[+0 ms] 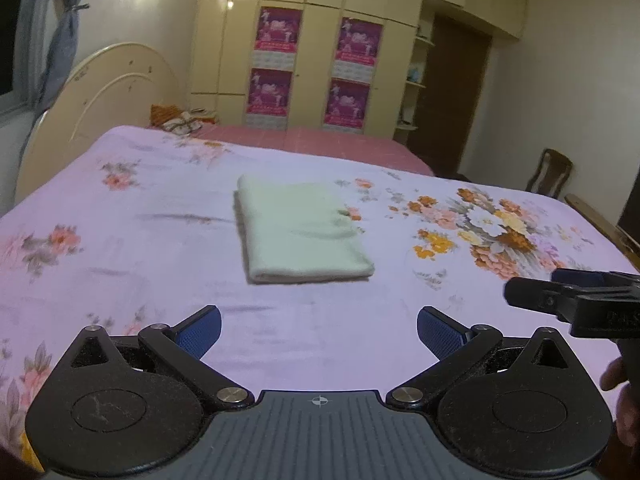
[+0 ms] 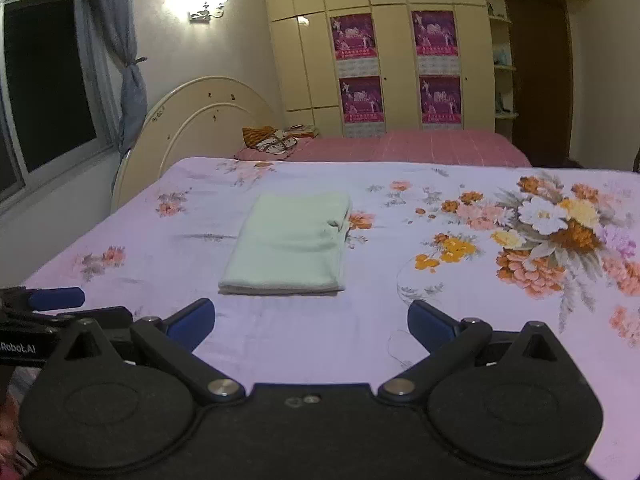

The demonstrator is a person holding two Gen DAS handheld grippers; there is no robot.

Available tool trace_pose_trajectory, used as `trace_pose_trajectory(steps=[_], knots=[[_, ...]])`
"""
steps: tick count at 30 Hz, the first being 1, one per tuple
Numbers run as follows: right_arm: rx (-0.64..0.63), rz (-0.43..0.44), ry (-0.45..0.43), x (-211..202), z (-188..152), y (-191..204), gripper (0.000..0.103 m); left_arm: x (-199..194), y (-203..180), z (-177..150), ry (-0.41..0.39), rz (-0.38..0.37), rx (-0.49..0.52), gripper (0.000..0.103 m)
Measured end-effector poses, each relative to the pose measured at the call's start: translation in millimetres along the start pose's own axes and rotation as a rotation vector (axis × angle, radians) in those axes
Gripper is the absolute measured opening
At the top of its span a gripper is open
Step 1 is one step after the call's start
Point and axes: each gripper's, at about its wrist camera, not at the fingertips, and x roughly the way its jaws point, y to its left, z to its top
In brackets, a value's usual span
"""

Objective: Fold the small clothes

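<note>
At far left, a curved cream headboard [image 2: 200, 108] against the wall, beside a dark window [image 2: 44, 80] with a grey-blue tied curtain [image 2: 130, 92]. Below it, the left edge of the bed sheet [image 1: 120, 248], lilac, smooth, printed with small pink flower sprigs; bare cloth here, wide room to move.

Near the bottom edge, left gripper [image 1: 319, 334]: jaws spread wide, nothing between the blue ribbed pads [image 1: 204, 330], only flat sheet in the gap. Black hinged arms, round black housings, grooved grey body.

Just past the fingertips and slightly left of centre, the folded cloth [image 1: 298, 236]: pale green, soft and towel-like, a thick rectangle with a rounded fold along its left side and layered edges at the near end, lying flat on the sheet, apart from both grippers.

Behind, a red checked cover [image 2: 420, 146] on the far part of the bed, an orange patterned bundle [image 2: 268, 140], cream wardrobe doors [image 2: 400, 40] with four magenta posters [image 2: 354, 36].

To the right, a large orange, white and yellow bouquet print [image 2: 560, 232]; open sheet around it.

Right gripper [image 2: 310, 322]: jaws fully apart, empty, hovering over bare sheet. Far right, a wooden chair [image 1: 550, 172] off the bed's edge.
</note>
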Motion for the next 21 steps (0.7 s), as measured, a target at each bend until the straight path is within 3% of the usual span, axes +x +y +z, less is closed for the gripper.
trace_pose_trajectory(steps=[21], knots=[[-0.013, -0.024, -0.014, -2.9, 1.0, 0.1, 0.102, -1.4, -8.2, 6.4, -0.026, -0.03, 0.023, 0.103]])
